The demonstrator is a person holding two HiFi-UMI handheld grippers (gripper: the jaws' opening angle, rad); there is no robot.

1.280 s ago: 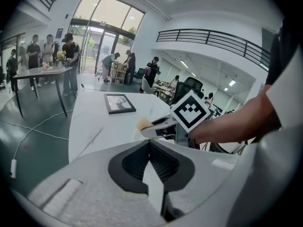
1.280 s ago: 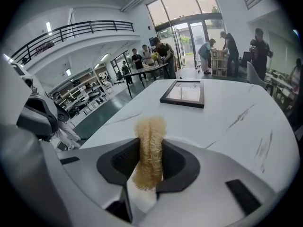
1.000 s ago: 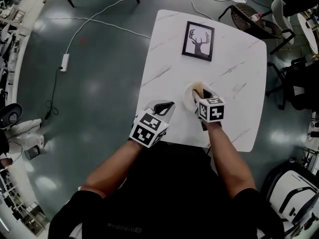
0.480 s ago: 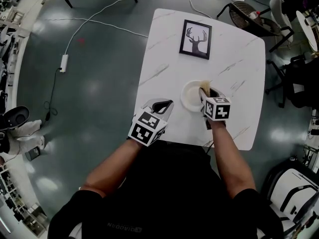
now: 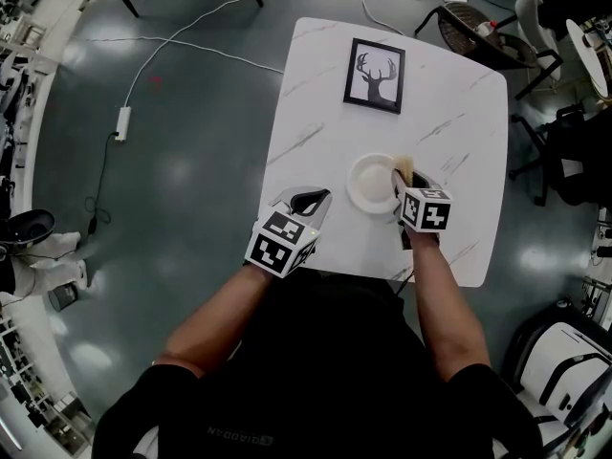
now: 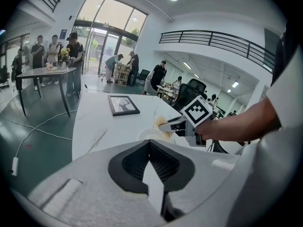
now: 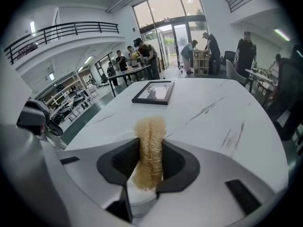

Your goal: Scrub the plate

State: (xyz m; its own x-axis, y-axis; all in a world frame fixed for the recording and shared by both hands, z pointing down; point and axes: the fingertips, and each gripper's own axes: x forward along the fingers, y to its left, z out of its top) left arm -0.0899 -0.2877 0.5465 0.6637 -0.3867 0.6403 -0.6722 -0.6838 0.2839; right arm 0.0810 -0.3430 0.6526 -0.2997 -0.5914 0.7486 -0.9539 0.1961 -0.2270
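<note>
- The plate (image 5: pixel 369 184), small, round and white, lies flat on the white marbled desk (image 5: pixel 459 113). It sits toward the near edge and a little right of the middle, well apart from the framed deer picture (image 5: pixel 374 75) by the far edge.
- The right tongs (image 7: pixel 150 167) are clenched on a tan loofah scrubber (image 7: pixel 150 148), which stands up between the pads and pokes out past the tips.
- In the head view the right tongs (image 5: pixel 405 178) reach in from the near right, and the loofah scrubber (image 5: pixel 404 167) sits at the plate's right rim, not over its middle. Whether the fibres press on the plate or hang just above it cannot be told.
- The left tongs (image 6: pixel 151 167) are closed with nothing between them. In the head view the left tongs (image 5: pixel 306 202) sit near the near edge of the desk, to the left of the plate and apart from it, so nothing steadies the plate.
- The left gripper view shows the same layout from the side: the loofah scrubber (image 6: pixel 161 123) at the far rim of the plate (image 6: pixel 147 135).
- Progress, as a judgement: the tool is in hand and at the plate, so the set-up is done. The plate shows no foam, water or dirt, so how much has been scrubbed cannot be read. With the scrubber only at one rim, the centre and the left side look left to cover.
</note>
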